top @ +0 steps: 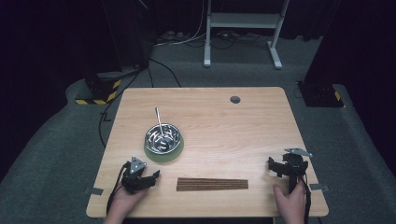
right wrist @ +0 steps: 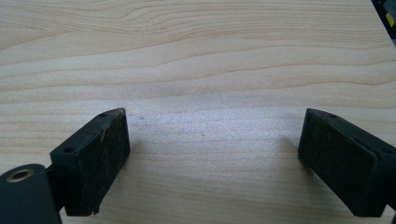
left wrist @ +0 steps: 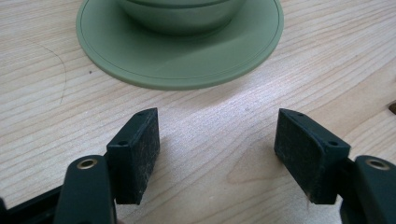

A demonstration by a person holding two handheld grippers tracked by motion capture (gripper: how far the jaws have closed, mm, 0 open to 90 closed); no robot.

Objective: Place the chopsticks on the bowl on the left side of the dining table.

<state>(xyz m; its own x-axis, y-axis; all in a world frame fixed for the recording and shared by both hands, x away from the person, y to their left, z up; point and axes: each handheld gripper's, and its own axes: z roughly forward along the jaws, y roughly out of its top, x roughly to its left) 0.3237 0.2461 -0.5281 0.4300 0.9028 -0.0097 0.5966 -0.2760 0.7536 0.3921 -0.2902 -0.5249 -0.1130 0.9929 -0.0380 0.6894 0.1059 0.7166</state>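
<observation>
Jaws stand wide apart on both the left gripper (left wrist: 217, 156) and right gripper (right wrist: 212, 161), their matte black pads over bare pale wood-grain table (top: 233, 126), near a shiny steel bowl (top: 162, 136) with spoon (top: 159, 122) on a round green plate (left wrist: 140, 56), beside a dark ribbed strip (top: 212, 184); no writing is legible.

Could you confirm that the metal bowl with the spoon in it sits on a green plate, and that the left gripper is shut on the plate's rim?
Not quite: the left gripper is open and empty, short of the green plate, as the left gripper view shows. The rest holds.
</observation>
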